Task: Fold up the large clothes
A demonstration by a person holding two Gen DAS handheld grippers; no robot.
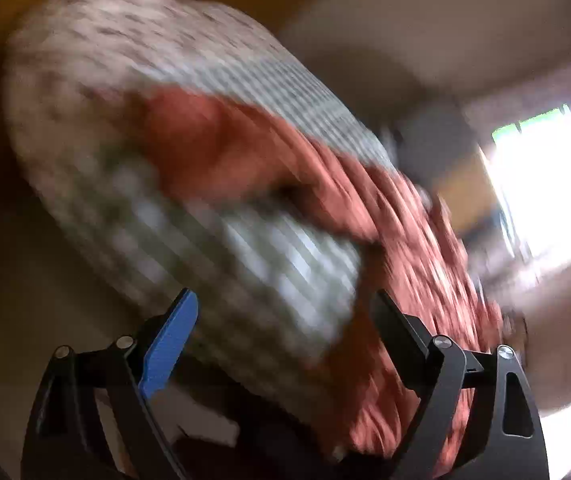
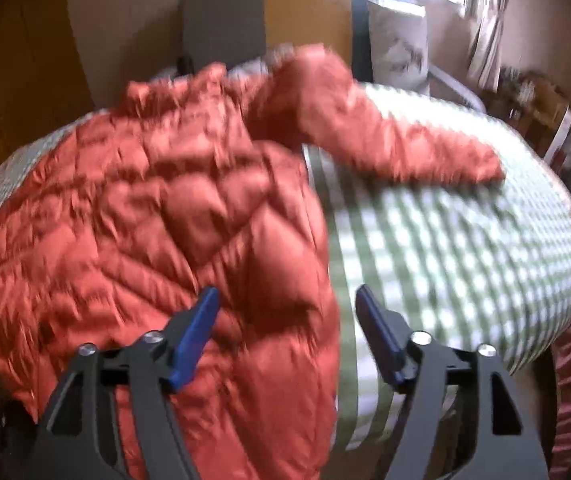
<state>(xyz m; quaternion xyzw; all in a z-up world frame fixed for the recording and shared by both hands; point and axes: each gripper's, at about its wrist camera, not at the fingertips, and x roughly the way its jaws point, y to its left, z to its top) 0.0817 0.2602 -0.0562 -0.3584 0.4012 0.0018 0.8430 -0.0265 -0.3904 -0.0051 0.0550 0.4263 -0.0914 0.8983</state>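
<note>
A green-checked bed (image 2: 465, 240) fills the right wrist frame, with an orange quilted puffer jacket (image 2: 157, 208) spread over its left half, one sleeve (image 2: 397, 148) reaching toward the upper right. The right claw (image 2: 287, 336) hovers released over the jacket's lower edge. The left claw (image 1: 285, 336), fingers apart, holds nothing; its view is blurred.

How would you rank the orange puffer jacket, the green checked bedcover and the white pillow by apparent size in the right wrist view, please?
1. Orange puffer jacket, though nearness to the camera inflates it.
2. Green checked bedcover, visible part.
3. White pillow, farthest away.
</note>
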